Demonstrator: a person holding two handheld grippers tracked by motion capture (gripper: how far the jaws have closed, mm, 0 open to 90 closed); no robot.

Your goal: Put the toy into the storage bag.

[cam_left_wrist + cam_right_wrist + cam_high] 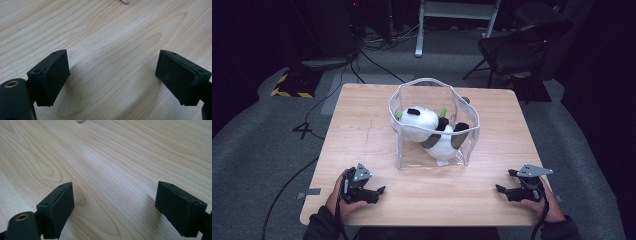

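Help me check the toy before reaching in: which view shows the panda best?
The high view. It shows the panda whole, lying inside the clear bag on the table. The left and right gripper views look along open jaws at bare wood; each catches just a small pale bit at its top edge, too little to identify.

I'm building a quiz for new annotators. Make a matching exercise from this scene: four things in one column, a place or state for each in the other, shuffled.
Things:
1. plush panda
2. clear bag
3. left gripper
4. right gripper

Places or states:
A. open, near the table's front right corner
B. lies inside the bag
C. stands open-topped at the table's middle
D. open, near the table's front left corner

Pairs: 1-B, 2-C, 3-D, 4-A
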